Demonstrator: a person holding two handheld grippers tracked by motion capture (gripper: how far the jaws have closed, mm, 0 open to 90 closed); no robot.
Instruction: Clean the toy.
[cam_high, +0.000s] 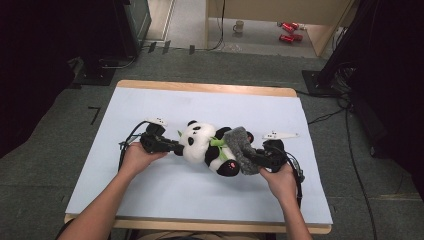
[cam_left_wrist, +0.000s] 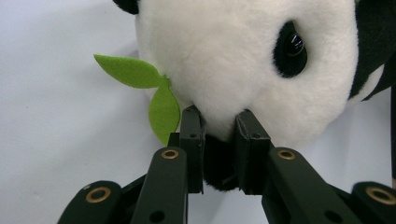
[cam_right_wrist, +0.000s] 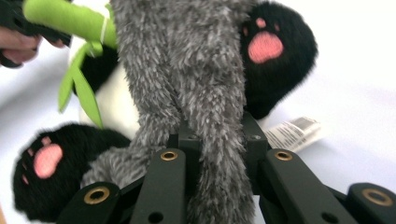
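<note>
Both grippers are clamped: your left gripper (cam_high: 172, 147) on the panda's (cam_high: 207, 145) head, your right gripper (cam_high: 256, 159) on the grey cloth (cam_high: 240, 147) draped crosswise over its belly.

Soft, matt plush on the panda toy (cam_high: 205, 145) at frame centre: white pile on the head, black pile on the limbs, pink stitched paw pads, a glossy hard eye. Flat, matt green felt for the leaves (cam_left_wrist: 147, 88) at centre left. Shaggy, coarse grey fleece on the cloth (cam_right_wrist: 187, 84), pinched at lower centre by the right gripper (cam_right_wrist: 218, 135). Matt black plastic on the left gripper (cam_left_wrist: 219, 126), brass-coloured glossy rivets, clamped on black plush. Crinkled printed paper or fabric for the label (cam_right_wrist: 292, 130). Smooth, matt pale blue on the table top (cam_high: 150, 200), bare wood at its edge.
</note>
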